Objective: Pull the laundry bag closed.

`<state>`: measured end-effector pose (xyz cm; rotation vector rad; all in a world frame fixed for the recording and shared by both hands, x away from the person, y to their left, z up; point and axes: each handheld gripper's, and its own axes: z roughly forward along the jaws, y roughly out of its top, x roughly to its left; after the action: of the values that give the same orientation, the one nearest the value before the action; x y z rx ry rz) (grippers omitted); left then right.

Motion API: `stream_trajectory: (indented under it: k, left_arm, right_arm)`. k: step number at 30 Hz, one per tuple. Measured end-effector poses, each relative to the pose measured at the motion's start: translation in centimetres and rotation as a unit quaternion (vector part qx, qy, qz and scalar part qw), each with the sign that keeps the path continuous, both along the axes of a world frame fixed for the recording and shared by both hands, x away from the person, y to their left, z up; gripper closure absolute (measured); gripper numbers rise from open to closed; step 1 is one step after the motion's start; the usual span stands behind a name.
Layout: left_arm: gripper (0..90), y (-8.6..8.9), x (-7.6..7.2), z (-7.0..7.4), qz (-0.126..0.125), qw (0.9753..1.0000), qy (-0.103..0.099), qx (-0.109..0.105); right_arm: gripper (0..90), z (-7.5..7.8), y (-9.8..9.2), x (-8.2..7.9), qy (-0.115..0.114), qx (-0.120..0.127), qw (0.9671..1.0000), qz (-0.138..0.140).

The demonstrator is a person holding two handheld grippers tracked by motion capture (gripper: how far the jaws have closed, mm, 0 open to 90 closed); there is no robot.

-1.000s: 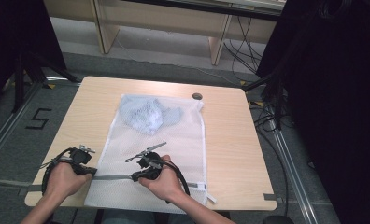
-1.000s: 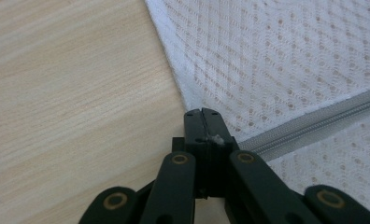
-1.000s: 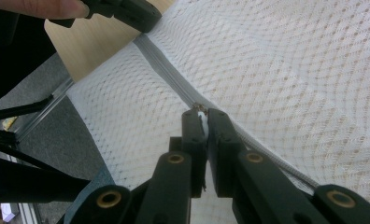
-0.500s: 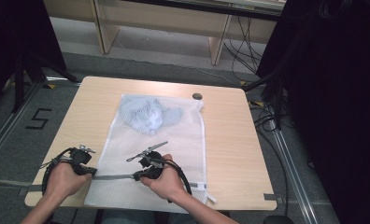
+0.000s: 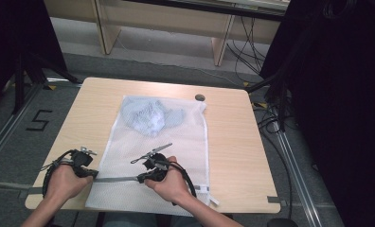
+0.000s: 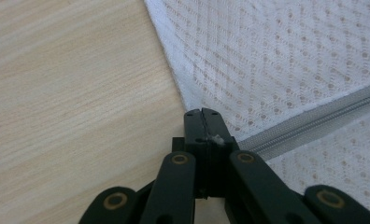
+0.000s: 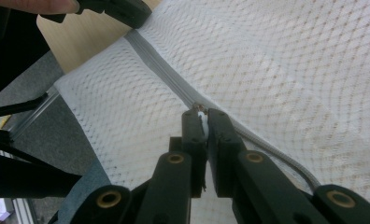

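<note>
We saw little change from half a second before: both hands sat where they had been at the bench's [image 5: 233, 142] near edge, the right perhaps a touch farther right along the zip [image 5: 117, 178]. The mesh bag [image 5: 176, 156] lay flat mid-bench, blue cloth [image 5: 150, 116] inside at its far end. The left tongs [image 6: 202, 114] were clenched on the bag's edge at the zip's end; the right tongs [image 7: 201, 116] pinched the white zip pull [image 7: 202, 122]. A "5" [image 5: 38, 120] marked the floor.

- A black figure "5" [image 5: 38, 120] is marked on the grey floor [image 5: 15, 142], just left of the wooden table [image 5: 233, 142].
- Nothing else is readable.
</note>
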<state>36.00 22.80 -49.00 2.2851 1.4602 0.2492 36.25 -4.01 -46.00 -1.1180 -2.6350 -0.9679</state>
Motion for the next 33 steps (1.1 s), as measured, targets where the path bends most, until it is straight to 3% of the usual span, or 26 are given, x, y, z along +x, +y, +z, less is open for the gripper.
stream_trajectory:
  k: [33]
  left_arm:
    - [90.0,0.1,0.0,0.1,-0.008,0.9999,0.003,0.008]
  right_arm:
    - [87.0,0.0,-1.3,0.3,0.001,-0.005,1.0,-0.006]
